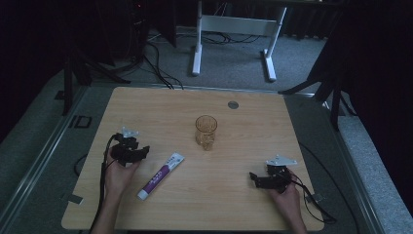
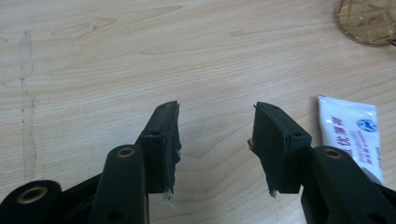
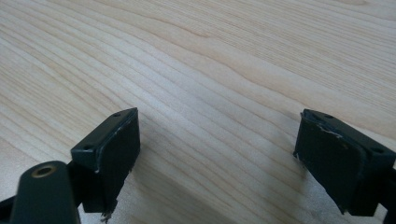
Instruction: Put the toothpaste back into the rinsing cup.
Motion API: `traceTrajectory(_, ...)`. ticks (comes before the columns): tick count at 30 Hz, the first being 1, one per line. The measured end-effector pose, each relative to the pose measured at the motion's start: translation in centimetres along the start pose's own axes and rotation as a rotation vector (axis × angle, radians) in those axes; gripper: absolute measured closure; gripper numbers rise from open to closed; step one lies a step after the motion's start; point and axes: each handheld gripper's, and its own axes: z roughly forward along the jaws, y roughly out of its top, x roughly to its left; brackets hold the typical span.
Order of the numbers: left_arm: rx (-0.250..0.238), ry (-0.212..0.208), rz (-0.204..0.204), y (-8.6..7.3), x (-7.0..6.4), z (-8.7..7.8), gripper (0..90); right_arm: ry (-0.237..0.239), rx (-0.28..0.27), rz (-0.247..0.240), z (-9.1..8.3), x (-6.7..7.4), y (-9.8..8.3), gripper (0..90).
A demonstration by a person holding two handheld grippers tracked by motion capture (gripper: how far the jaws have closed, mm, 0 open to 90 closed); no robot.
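A: What lies around the grippers?
B: One toothpaste tube (image 1: 160,175) lower left of centre, just right of the left gripper (image 1: 144,152); one amber glass (image 1: 206,131) mid-frame; nothing between them.
A: Jaws?
B: Both spread, empty; the right gripper (image 1: 253,176) sits lower right.

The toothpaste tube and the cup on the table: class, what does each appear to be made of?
Toothpaste tube: probably soft plastic, glossy white with purple print and a flat crimped end.
Cup: amber, see-through, with a cut pattern; glass or clear plastic, hard to tell which.
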Motion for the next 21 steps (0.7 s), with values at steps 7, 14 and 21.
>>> traceTrajectory(7, -0.019, -0.005, 0.007, 0.2, -0.3, -0.7, 51.2, 0.000, 0.000, 0.000, 0.0, 0.0, 0.0, 13.9)
traceTrajectory(14, -0.026, -0.011, 0.013, 0.5, -0.6, -1.3, 51.1, 0.000, 0.000, 0.000, 0.0, 0.0, 0.0, 13.9)
traceTrajectory(21, -0.018, -0.015, 0.028, 0.9, -1.1, -2.0, 50.4, 0.000, 0.000, 0.000, 0.0, 0.0, 0.0, 13.9)
